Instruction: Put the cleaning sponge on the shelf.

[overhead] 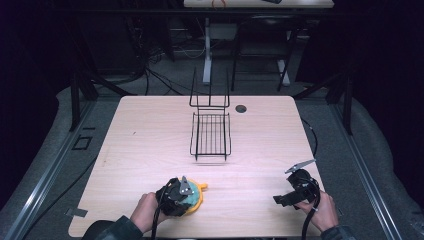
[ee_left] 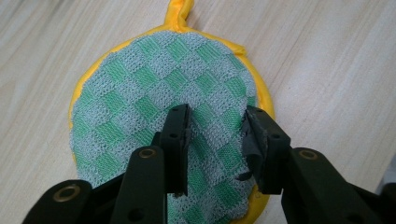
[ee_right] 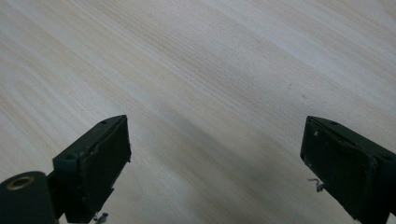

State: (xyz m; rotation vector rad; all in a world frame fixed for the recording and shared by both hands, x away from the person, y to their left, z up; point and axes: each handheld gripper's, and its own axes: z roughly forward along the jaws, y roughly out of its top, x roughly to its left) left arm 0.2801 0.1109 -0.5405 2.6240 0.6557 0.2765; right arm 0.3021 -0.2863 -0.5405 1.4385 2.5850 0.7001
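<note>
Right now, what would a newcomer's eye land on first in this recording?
The round pot holder, green-checked mesh with a yellow rim and loop, lies at the near edge of the table, under the left tongs, whose jaws stand apart above it. Next comes the black wire rack at the table's middle, towards the far edge. The right tongs are wide open over bare wood, near the table's near right corner.

The room around the bench (overhead: 150, 130) is very dark, almost black at both sides. Light falls from above and makes the pale wood bright. The wire rack (overhead: 210, 134) drops a small soft shadow just below itself. In the right gripper view a wide grey shadow lies on the wood. The high view is soft and a little grainy.
</note>
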